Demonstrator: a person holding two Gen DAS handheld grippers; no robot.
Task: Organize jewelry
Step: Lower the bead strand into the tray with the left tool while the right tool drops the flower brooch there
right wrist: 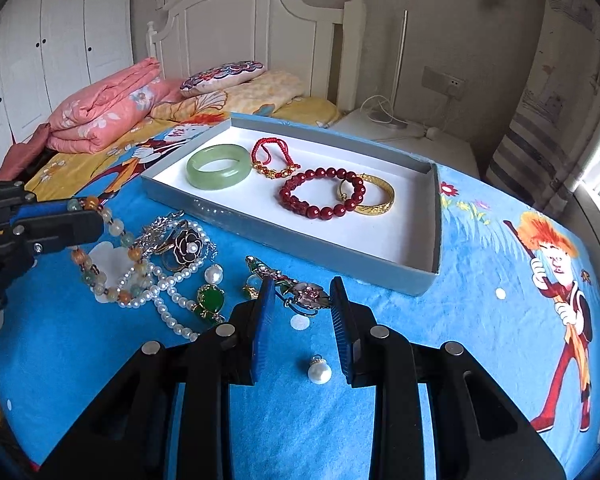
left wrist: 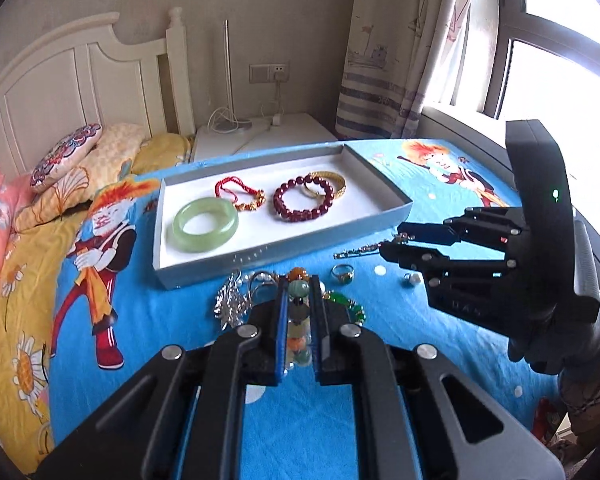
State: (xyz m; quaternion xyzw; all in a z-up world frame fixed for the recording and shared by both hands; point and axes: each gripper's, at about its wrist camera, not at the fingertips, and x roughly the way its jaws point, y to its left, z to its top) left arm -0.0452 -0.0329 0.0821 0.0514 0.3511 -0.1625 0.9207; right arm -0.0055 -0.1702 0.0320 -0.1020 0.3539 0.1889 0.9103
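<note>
My left gripper [left wrist: 299, 282] is shut on a bracelet of mixed-colour beads [left wrist: 299, 289], which hangs off the blue bedspread; the right wrist view shows this gripper [right wrist: 94, 216] at the left with the bracelet [right wrist: 118, 226] drooping from it. My right gripper [right wrist: 302, 282] holds a flower-enamel hair clip [right wrist: 312, 293] between its tips, low over the bedspread, right of the loose pile. Beyond both lies a grey-blue tray [left wrist: 260, 256] with a green jade bangle [left wrist: 206, 245], a red cord bracelet [left wrist: 230, 188], a dark red bead bracelet [left wrist: 284, 212] and a gold bangle [left wrist: 336, 184].
Loose pieces lie in front of the tray: a pearl necklace [right wrist: 172, 280], a camellia brooch [right wrist: 188, 246], a green stone pendant [right wrist: 212, 300], a single pearl drop [right wrist: 319, 372] and a ring [left wrist: 342, 272]. Pillows and a folded pink quilt [right wrist: 100, 112] sit toward the headboard.
</note>
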